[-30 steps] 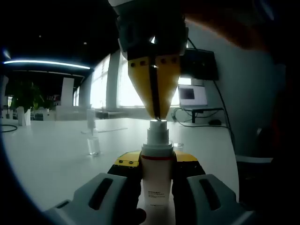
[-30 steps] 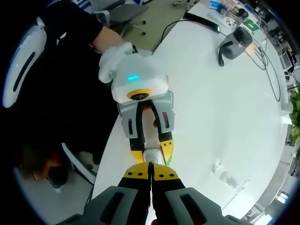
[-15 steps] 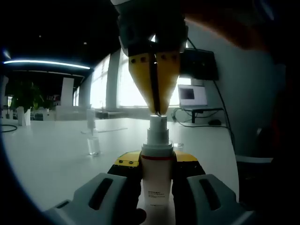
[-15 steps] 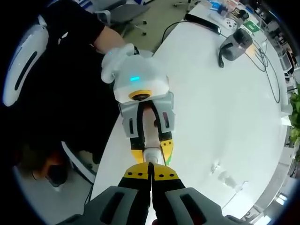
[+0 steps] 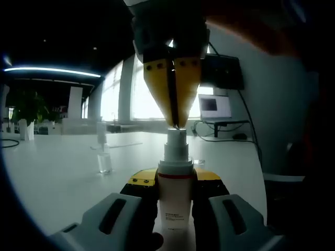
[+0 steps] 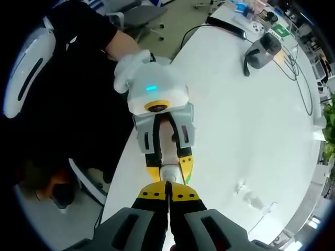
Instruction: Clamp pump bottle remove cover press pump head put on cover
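White bottle (image 5: 173, 201) upright, pinched by left gripper (image 5: 175, 194); right gripper (image 5: 172, 123), jaws pressed together, tips on pump head (image 5: 176, 144); cover (image 5: 103, 163) on table (image 5: 57, 178).

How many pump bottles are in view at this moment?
1: the pump bottle stands upright, clamped in the left gripper, with the shut right gripper touching its pump head from above. Others may be hidden.

I see a white counter (image 6: 246, 120) w/ a grey speaker (image 6: 264, 48) & cable; a lit monitor (image 5: 215, 106) by windows.
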`<state>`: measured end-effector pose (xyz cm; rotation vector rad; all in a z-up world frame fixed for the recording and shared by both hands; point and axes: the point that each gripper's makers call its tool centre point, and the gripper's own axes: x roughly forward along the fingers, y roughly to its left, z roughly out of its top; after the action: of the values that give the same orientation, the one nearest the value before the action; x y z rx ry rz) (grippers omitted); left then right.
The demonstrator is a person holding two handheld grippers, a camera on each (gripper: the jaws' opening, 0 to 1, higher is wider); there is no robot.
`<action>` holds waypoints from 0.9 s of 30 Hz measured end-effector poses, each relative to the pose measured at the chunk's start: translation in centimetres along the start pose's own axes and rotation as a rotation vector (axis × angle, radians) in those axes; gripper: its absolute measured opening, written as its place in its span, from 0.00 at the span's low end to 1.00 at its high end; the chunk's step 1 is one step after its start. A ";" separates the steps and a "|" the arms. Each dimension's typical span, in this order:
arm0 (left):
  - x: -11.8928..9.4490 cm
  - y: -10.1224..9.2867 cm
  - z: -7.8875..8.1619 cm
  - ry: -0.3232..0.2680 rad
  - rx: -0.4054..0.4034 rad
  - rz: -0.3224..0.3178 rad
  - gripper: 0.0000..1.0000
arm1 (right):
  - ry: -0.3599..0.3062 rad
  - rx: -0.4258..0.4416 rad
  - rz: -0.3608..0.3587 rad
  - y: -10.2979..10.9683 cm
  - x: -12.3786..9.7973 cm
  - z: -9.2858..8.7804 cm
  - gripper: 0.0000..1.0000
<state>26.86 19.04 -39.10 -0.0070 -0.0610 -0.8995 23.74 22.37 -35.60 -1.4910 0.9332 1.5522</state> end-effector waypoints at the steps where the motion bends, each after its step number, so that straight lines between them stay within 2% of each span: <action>1: 0.0 0.0 0.0 0.000 0.000 0.000 0.15 | 0.001 0.000 0.000 0.0 0.0 0.0 0.00; 27: 0.0 -0.1 0.0 0.000 0.000 -0.001 0.15 | 0.008 -0.003 0.003 0.1 0.0 0.0 0.00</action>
<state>26.77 19.03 -39.08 -0.0069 -0.0611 -0.9005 23.67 22.35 -35.63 -1.4997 0.9384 1.5512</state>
